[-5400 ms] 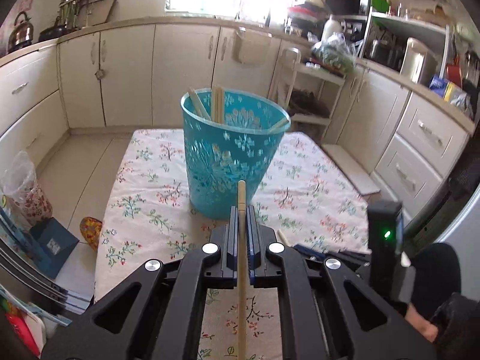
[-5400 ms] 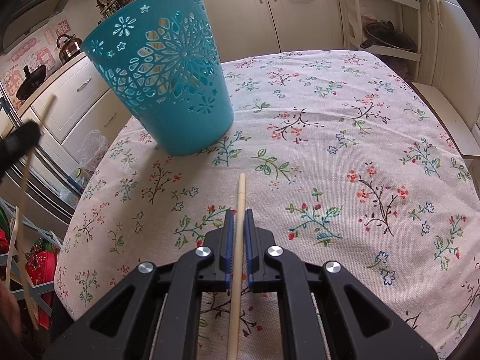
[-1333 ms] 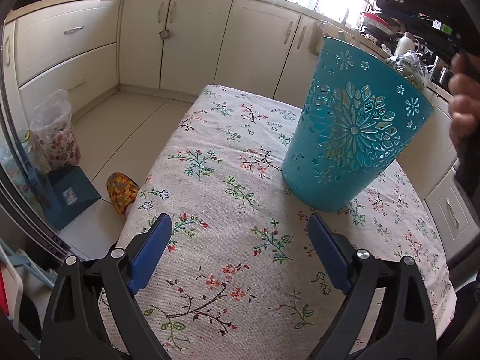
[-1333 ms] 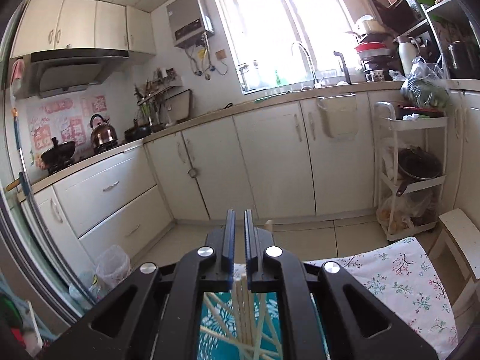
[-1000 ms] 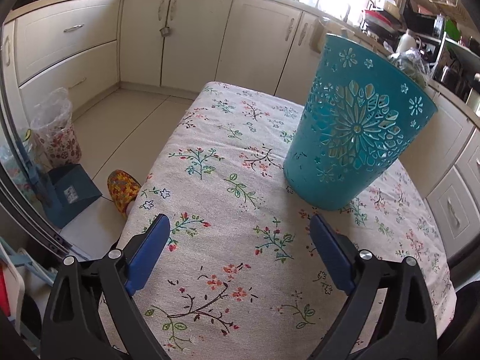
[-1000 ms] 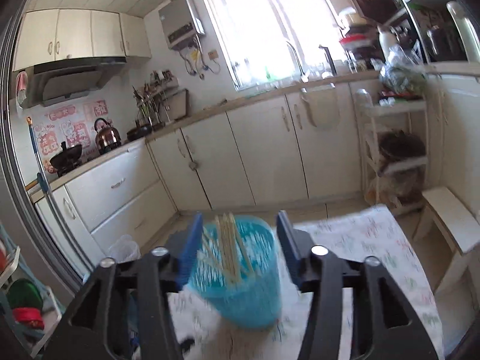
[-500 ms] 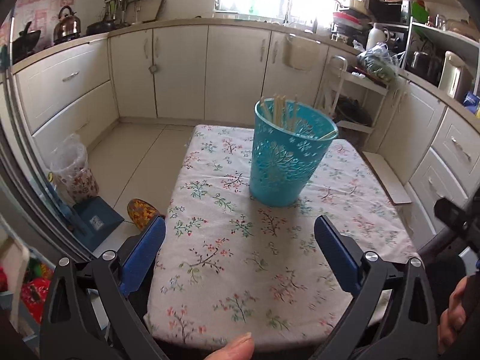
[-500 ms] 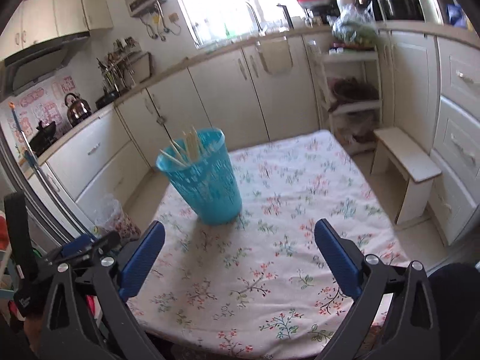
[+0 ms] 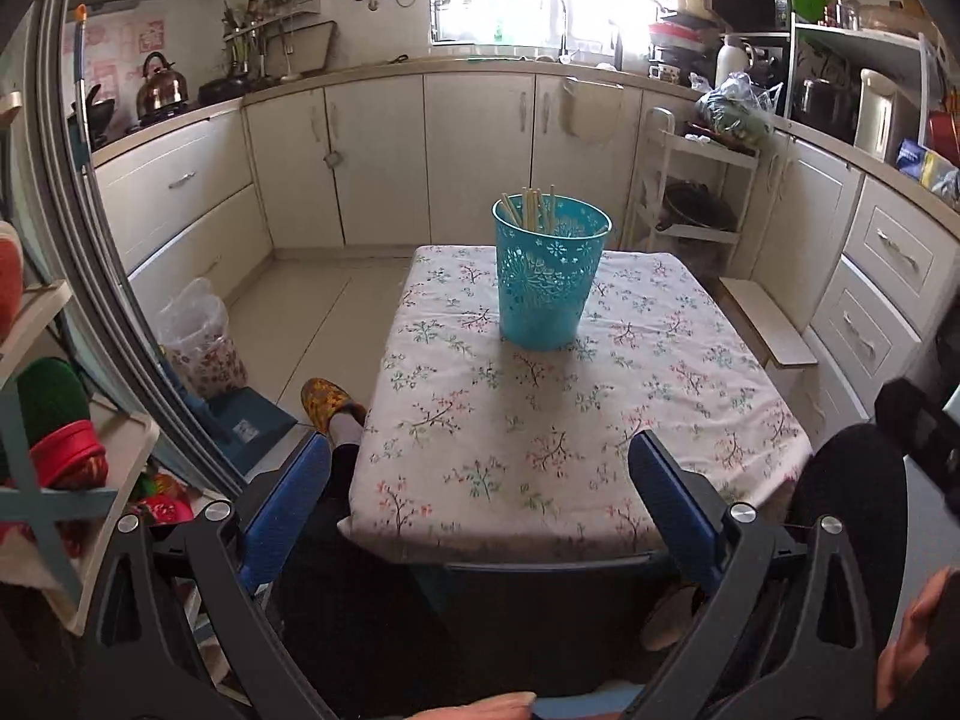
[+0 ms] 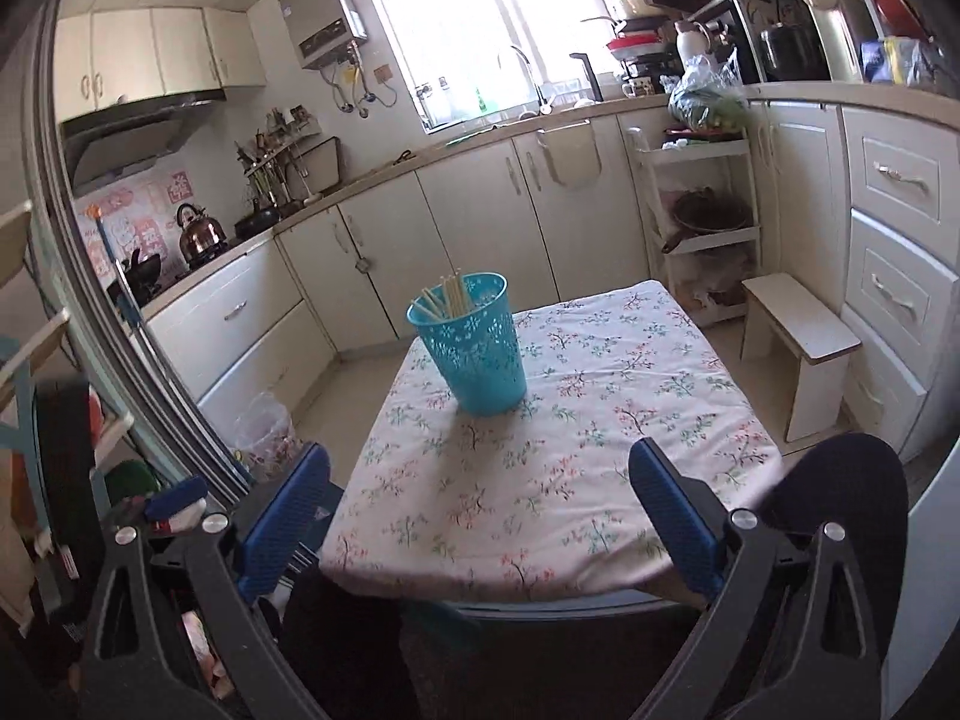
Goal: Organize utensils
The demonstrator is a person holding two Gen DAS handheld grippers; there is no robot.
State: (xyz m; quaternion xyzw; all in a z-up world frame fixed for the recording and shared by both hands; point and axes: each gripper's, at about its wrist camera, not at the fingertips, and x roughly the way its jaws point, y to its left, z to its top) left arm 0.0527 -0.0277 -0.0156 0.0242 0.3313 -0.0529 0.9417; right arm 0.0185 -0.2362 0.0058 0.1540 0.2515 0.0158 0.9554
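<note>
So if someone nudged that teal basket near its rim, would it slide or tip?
Probably tip. The teal basket is tall, narrows to a small base, and its cut-out walls look like light plastic. The chopsticks lean up past the rim, adding some weight high up. The floral tablecloth may grip or bunch rather than let it slide.

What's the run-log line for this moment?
left gripper: open, empty | right gripper: open, empty | chopsticks: in basket | table: only basket
</note>
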